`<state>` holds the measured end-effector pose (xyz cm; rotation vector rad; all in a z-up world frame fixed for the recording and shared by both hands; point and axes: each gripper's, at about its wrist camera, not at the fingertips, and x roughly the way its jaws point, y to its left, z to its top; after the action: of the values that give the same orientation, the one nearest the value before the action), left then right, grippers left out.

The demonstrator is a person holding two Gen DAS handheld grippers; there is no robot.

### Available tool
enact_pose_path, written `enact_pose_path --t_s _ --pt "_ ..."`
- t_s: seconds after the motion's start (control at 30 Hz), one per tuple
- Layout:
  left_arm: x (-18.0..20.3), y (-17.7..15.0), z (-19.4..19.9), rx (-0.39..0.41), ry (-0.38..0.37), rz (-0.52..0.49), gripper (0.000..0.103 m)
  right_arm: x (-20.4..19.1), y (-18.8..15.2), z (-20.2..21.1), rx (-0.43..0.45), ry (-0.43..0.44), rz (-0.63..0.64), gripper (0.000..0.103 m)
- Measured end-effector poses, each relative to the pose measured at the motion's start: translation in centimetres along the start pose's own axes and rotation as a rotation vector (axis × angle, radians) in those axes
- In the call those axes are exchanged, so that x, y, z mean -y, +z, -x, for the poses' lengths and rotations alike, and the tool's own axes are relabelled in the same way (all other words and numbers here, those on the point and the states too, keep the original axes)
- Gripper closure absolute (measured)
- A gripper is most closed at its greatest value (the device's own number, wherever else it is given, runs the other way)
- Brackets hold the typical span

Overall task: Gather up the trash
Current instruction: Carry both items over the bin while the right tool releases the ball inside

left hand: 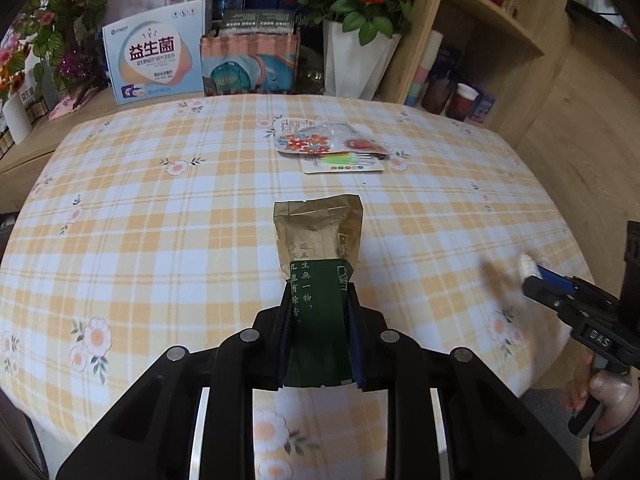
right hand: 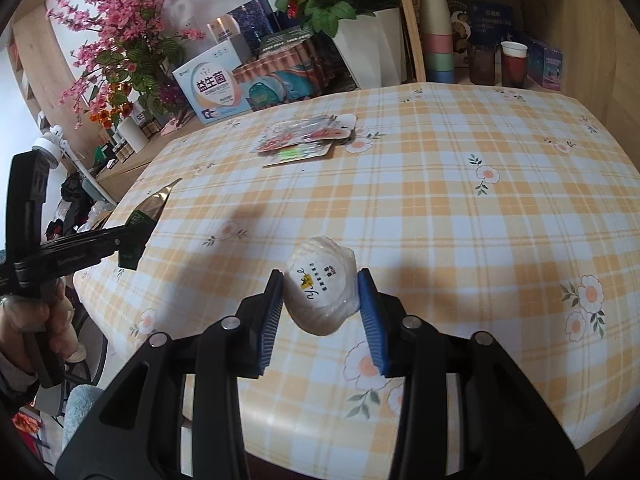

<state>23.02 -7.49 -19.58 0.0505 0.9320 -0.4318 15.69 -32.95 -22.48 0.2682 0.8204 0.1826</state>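
Note:
My left gripper [left hand: 318,292] is shut on a green and gold foil packet [left hand: 320,248], held above the checked tablecloth; the packet also shows at the left in the right wrist view [right hand: 148,220]. My right gripper [right hand: 322,280] is shut on a white crumpled plastic wrapper [right hand: 322,284] with a printed label, held over the near table edge. In the left wrist view the right gripper [left hand: 532,270] appears at the right with the white wrapper [left hand: 526,264] at its tip. A pile of flat flowered and clear plastic wrappers [left hand: 330,146] lies toward the far side of the table [right hand: 308,140].
The table with its orange-checked flowered cloth [left hand: 160,220] fills both views. Behind it stand boxes [left hand: 154,64], a white vase with red roses [left hand: 358,62] and pink flowers [right hand: 116,40]. A wooden shelf [right hand: 480,56] at the right holds cups and jars.

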Motion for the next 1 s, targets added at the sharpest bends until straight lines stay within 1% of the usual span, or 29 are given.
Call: enact_pose_path --t_s 0.2,0.27,0.47,0.6,0.77,1.0 --pt "1.2 -2.9 4.5 0.047 -0.032 0.005 0.08 -1.7 -1.2 2.1 0.004 0.006 0.019 0.063" --pt "1.5 -3.8 5.4 0.051 -0.041 0.007 0.08 -2.1 -1.7 2.6 0.002 0.007 0.022 0.063" --pt "2.1 -6.6 7.8 0.053 -0.057 0.007 0.08 -3.7 -3.7 5.0 0.006 0.007 0.042 0.063" --pt "2.1 -8.4 9.6 0.068 -0.071 0.037 0.08 -4.5 -5.2 6.4 0.006 0.007 0.056 0.063" --pt "2.3 -10.8 11.2 0.084 -0.072 0.049 0.08 -5.4 -7.2 7.3 -0.009 0.01 0.073 0.063" --pt "2.7 -14.1 13.2 0.095 -0.076 0.094 0.08 -6.6 -10.0 8.3 -0.028 0.018 0.094 0.063"
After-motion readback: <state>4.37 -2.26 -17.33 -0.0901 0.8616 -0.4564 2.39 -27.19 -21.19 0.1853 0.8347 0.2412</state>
